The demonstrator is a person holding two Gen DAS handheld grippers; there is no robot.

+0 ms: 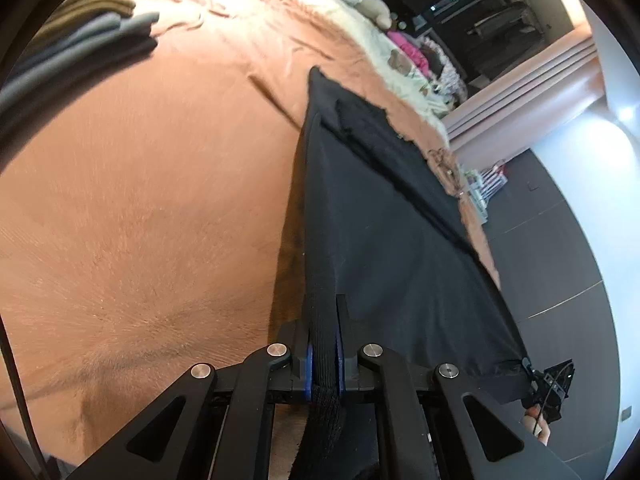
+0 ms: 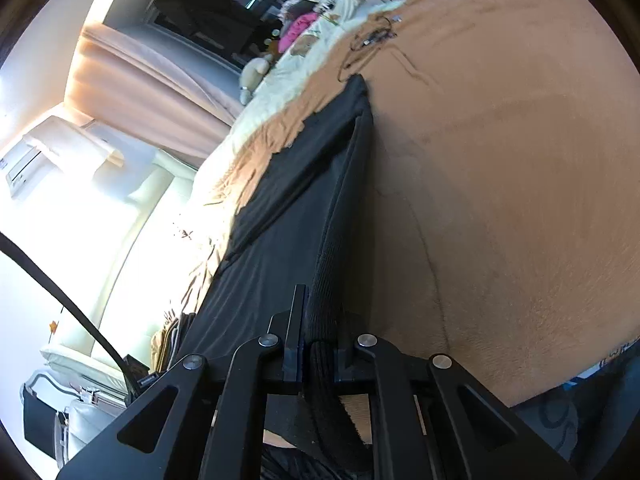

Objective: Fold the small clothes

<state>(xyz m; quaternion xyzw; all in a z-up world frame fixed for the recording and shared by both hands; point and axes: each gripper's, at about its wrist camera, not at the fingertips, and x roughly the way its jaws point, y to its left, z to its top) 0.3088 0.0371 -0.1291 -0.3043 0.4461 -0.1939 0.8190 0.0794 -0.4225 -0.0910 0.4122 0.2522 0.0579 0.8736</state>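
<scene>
1. My left tool point(image 1: 325, 340) is clamped tight on the ribbed band of the black garment point(image 1: 384, 216); I see the knit edge squeezed between the blue pads point(image 1: 308, 364).
2. My right tool point(image 2: 320, 344) is closed on the same garment point(image 2: 288, 240), its ribbed band pinched between the black fingers point(image 2: 296, 320).
3. The cloth stretches taut between the two tools, lifted at my end, and its far end tapers down to a point on the bed point(image 1: 140, 200).
4. The bed wears a rust-orange cover, wrinkled near its far side, with a pale furry blanket point(image 1: 372, 36) beyond it.
5. In the left view, a stack of folded clothes point(image 1: 84, 36) in grey and olive sits on the cover at the upper left, well apart from the black piece.
6. At the lower right of the left view, I spot the other tool's tip at the garment's corner and a bit of a hand point(image 1: 538, 424) behind it.
7. Soft toys point(image 2: 256, 72) and something pink lie past the blanket, near the curtains point(image 2: 160, 92).
</scene>
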